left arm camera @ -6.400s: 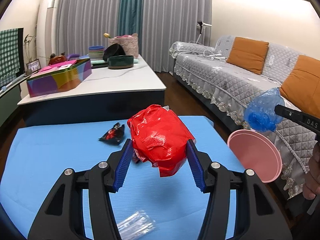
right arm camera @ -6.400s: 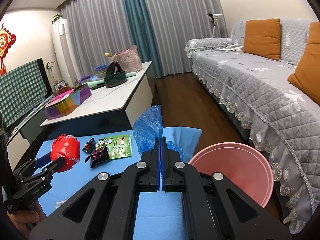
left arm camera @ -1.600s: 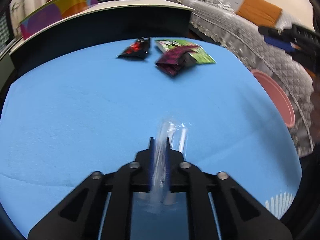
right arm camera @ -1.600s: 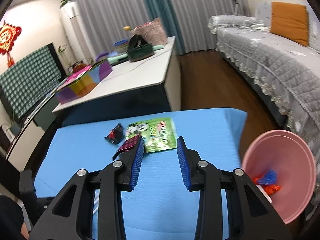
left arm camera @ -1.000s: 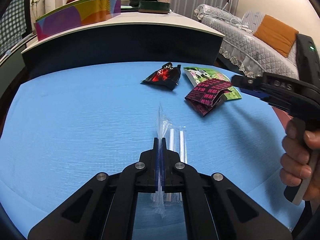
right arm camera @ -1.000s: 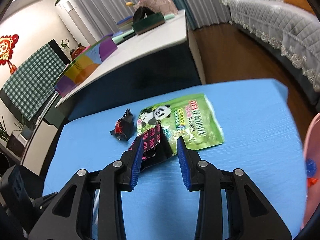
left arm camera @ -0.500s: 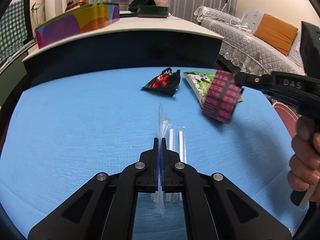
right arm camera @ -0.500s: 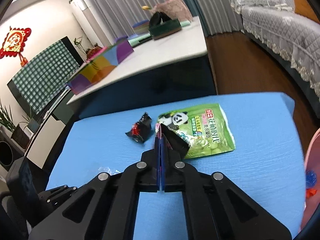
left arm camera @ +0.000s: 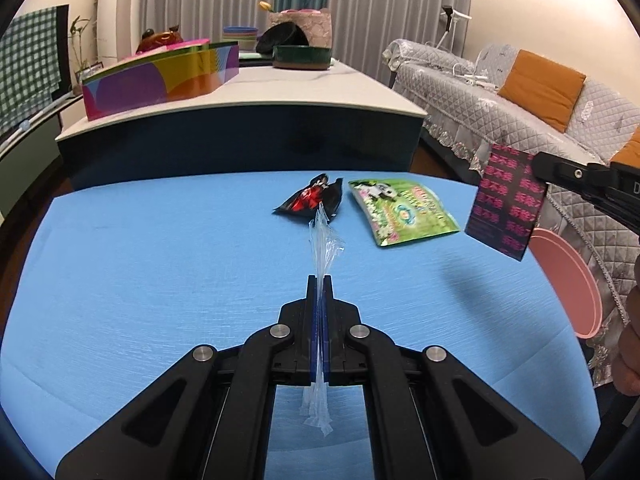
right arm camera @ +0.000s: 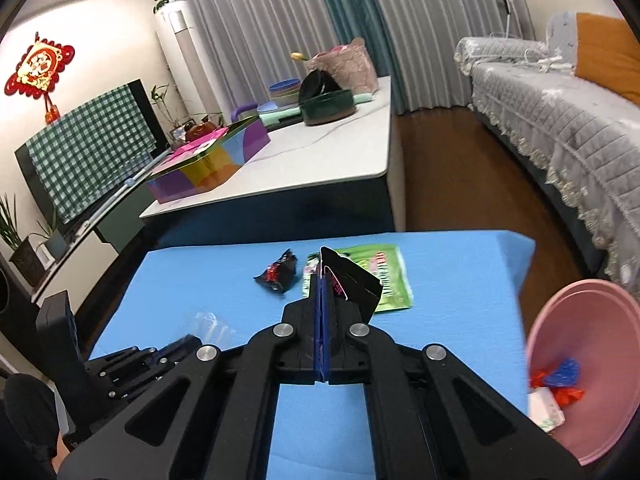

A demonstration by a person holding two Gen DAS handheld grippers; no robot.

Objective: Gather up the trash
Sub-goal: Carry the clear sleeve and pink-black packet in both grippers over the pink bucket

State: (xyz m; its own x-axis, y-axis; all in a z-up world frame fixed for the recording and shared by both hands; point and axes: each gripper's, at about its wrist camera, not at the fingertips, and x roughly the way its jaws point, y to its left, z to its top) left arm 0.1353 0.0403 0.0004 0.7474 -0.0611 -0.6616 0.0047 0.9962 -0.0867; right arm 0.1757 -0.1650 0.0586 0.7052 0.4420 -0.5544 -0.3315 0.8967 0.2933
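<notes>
Two pieces are pinched for binning: the left tool (left arm camera: 319, 280) is clamped on a clear plastic wrapper (left arm camera: 325, 240), the right tool (right arm camera: 322, 280) on a dark pink-printed packet (left arm camera: 506, 206), lifted clear of the blue desk (left arm camera: 160, 260). Near the desk's far edge a black-red wrapper (left arm camera: 310, 200) and green panda bag (left arm camera: 400, 210) lie uncollected, while the pink bin (right arm camera: 592, 360), apparently just off its right edge, holds other scraps.

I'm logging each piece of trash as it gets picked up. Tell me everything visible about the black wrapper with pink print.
The black wrapper is a flat, glossy, roughly rectangular packet covered in rows of pink characters. The right gripper is shut on one edge, so it hangs clear above the blue table, tilted, its shadow falling on the surface below. It looks empty and slightly creased. Nothing else touches it.
</notes>
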